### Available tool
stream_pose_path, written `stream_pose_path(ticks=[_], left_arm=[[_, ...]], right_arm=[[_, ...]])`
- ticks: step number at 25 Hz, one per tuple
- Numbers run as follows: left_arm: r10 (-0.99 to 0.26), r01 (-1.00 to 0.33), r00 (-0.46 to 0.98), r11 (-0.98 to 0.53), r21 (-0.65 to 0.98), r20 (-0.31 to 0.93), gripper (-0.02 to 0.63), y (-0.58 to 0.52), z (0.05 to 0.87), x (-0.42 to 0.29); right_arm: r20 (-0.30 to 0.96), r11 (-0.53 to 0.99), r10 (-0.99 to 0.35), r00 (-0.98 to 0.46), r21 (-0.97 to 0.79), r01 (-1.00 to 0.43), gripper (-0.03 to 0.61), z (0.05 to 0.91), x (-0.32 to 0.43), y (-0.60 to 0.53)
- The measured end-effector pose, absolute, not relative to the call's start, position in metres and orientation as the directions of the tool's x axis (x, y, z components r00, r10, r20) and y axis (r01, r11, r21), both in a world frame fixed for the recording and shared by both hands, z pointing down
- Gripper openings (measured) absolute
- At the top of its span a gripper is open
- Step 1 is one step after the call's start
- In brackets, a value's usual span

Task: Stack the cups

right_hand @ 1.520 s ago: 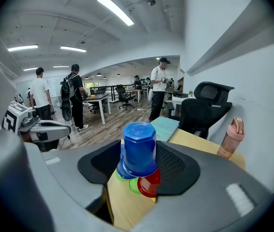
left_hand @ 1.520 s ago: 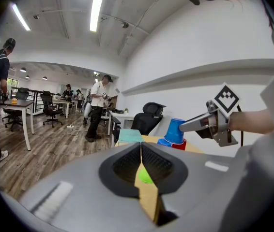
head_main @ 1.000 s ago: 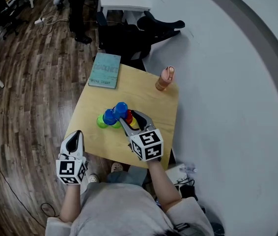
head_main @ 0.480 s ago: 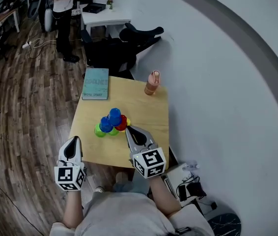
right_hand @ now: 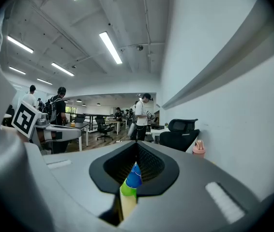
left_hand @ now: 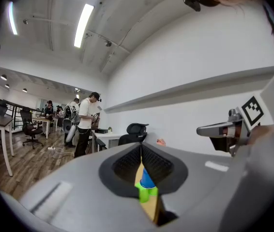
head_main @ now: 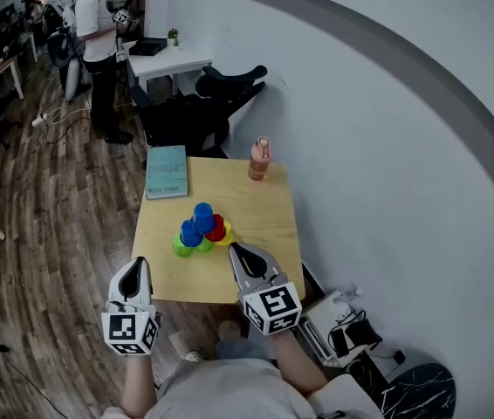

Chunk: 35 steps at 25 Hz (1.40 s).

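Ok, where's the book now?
In the head view the book lies at the far left corner of the table, left of the pink bottle and beyond the cups.

Head view steeply down from above, gripper views level, all sharing cups (head_main: pixel 202 221)

No legible txt, brand name or no. anywhere in view. The teal book (head_main: pixel 167 172) on the table (head_main: pixel 264 225) carries faint print on its cover, but it's too small to read. The marker cubes (head_main: pixel 271 309) on the left gripper (head_main: pixel 136 267) and right gripper (head_main: pixel 240 251) show b/w square patterns only, i.e. no letters or digits, incl. in both gripper views.
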<state>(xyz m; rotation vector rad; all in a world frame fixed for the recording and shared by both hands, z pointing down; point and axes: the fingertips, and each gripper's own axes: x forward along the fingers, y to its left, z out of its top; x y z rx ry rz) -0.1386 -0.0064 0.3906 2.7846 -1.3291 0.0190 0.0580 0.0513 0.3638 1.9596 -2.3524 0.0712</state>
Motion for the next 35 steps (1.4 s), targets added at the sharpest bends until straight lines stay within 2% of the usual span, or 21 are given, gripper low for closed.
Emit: stream_pose_path(ticks=[15, 35], left_arm=[[-0.743, -0.747, 0.665, -0.662, -0.058, -0.072, 0.060, 0.024, 0.347, -0.140], [-0.744, -0.751, 0.655, -0.660, -0.008, -0.128, 0.060, 0.039, 0.333, -0.155]], right_arm=[[-0.008, 0.067, -0.998, -0.067, 0.031, -0.997, 0.005, 0.340, 0.068, 0.101], [-0.040, 0.023, -0.999, -0.024, 0.035, -0.999, 0.005, 0.329, 0.061, 0.121]])
